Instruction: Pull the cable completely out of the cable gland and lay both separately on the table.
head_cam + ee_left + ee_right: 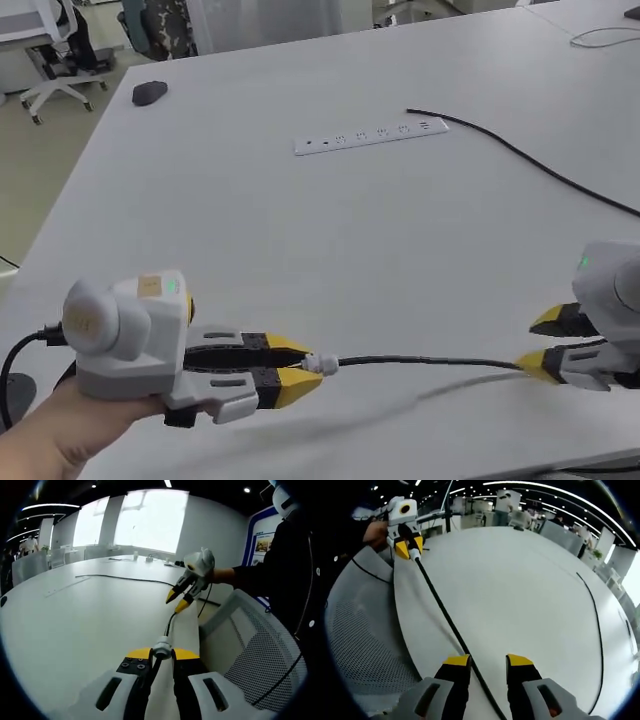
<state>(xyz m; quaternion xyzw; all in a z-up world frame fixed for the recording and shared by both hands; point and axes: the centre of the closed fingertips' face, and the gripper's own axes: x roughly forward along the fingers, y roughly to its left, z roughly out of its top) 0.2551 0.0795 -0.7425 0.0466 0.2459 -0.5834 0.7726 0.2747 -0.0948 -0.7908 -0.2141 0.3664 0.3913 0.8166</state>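
Note:
A white cable gland (pixel 322 364) is clamped between the yellow tips of my left gripper (pixel 305 366), low at the table's front edge. In the left gripper view the gland (pixel 162 647) sits right between the shut jaws of the left gripper (pixel 161 654). A black cable (pixel 430 361) runs from the gland straight to the right, held above the table. It passes between the jaws of my right gripper (pixel 540 343), which stand apart. In the right gripper view the cable (pixel 445 617) lies close to the left jaw of the right gripper (pixel 488 661), and the left gripper (pixel 409 547) holds the gland (pixel 414 556) far off.
A white power strip (pixel 370 133) lies mid-table, with a long black cord (pixel 520 155) running from it to the right. A dark mouse (pixel 150 92) sits far left. The white table (pixel 300 240) spreads wide beyond. A mesh chair (pixel 260 655) stands by the front edge.

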